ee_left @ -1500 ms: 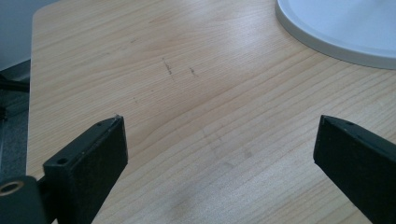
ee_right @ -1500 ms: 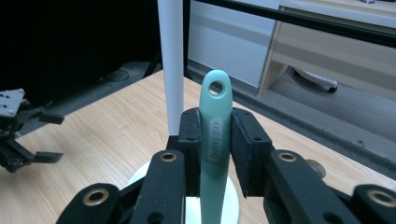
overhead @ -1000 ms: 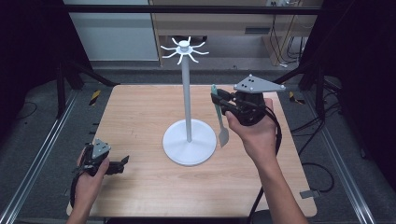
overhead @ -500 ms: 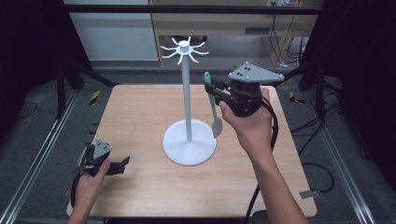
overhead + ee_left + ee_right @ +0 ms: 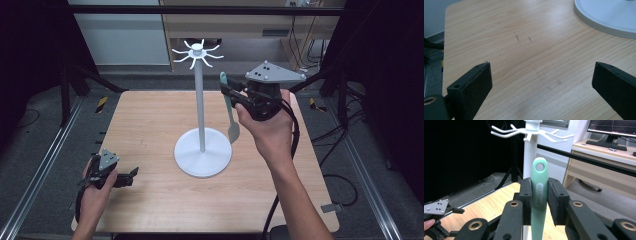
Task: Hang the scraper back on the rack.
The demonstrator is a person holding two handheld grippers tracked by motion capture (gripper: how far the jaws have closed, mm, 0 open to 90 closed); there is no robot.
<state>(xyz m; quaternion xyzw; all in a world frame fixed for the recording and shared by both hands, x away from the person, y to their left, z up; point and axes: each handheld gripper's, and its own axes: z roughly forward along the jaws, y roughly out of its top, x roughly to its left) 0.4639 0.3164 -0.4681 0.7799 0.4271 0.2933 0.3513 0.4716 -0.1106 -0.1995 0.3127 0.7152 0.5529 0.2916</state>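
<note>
While the high view showed one white hook stand (image 5: 201,150) on the wooden table (image 5: 150,120), the right gripper (image 5: 231,92) was raised beside its pole, clamped on one pale green utensil (image 5: 231,112) that hung handle-up near the ring of hooks (image 5: 197,53), and the left gripper (image 5: 131,173) lay low at the table's near left corner, so the step appeared to be hanging the utensil. From the left gripper view, its two jaws stood wide apart over bare wood with nothing between them, the stand's base (image 5: 609,17) well off. Seen in the right gripper view, both pads pinched the utensil's handle just below its single hanging hole (image 5: 539,166), which sat lower than the hooks (image 5: 509,131), so the next move probably called for lifting and threading that hole over one prong.
</note>
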